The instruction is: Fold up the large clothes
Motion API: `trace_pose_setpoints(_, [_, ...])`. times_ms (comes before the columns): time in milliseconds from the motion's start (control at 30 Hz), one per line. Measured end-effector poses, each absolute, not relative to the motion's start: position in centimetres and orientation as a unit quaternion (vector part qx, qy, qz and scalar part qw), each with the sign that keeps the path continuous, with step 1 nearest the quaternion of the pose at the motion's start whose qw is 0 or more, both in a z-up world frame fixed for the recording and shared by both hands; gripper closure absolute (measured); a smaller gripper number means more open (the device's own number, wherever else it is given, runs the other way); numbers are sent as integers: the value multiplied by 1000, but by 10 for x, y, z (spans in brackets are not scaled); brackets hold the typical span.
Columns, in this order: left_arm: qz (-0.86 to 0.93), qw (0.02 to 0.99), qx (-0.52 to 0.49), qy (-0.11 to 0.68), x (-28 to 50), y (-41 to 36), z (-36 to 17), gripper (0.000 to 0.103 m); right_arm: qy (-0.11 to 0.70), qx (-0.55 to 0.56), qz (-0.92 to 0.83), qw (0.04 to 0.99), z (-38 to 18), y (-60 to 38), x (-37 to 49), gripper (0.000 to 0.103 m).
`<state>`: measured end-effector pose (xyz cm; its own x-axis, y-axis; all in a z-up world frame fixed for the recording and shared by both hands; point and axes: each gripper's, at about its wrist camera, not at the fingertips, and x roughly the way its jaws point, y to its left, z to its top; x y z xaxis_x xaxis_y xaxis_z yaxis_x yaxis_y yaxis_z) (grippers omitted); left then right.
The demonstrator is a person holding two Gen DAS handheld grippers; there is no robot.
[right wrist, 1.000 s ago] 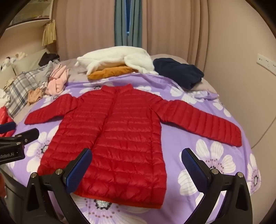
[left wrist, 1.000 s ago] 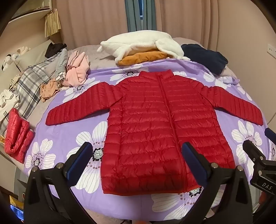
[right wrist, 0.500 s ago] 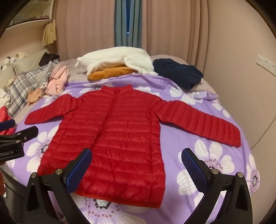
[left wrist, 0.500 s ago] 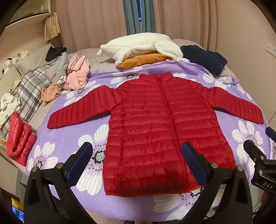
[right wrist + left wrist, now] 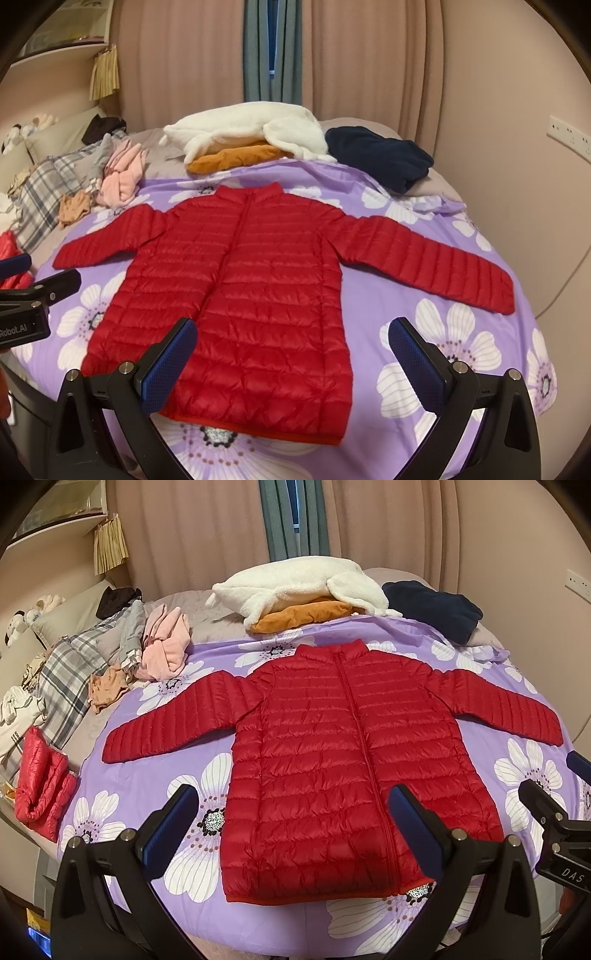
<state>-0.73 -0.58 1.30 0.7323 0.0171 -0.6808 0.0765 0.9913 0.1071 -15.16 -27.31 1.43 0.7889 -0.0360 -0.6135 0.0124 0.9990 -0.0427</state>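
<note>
We see the red jacket lying flat and zipped, front up, on the purple flowered sheet that covers the bed, collar toward the curtains and hem toward us. Both sleeves reach out to the sides, angled slightly down. Our left gripper hovers above the hem, its blue-padded fingers spread wide and holding nothing. Our right gripper hangs over the hem's right part, fingers likewise spread and empty. Each gripper shows at the edge of the other's view. Beyond the collar a white fleece lies on an orange garment, with a navy garment just beside it. To the left sit pink clothes, a plaid cloth and, at the bed's edge, what seems to be a second red jacket, folded, though the fisheye warps it there
</note>
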Motion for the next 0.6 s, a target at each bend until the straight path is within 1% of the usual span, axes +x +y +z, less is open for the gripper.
trace_pose_setpoints(600, [-16,929,63,365,-8,-6,13,0,325,-17,-14,946,13,-273,-152,1])
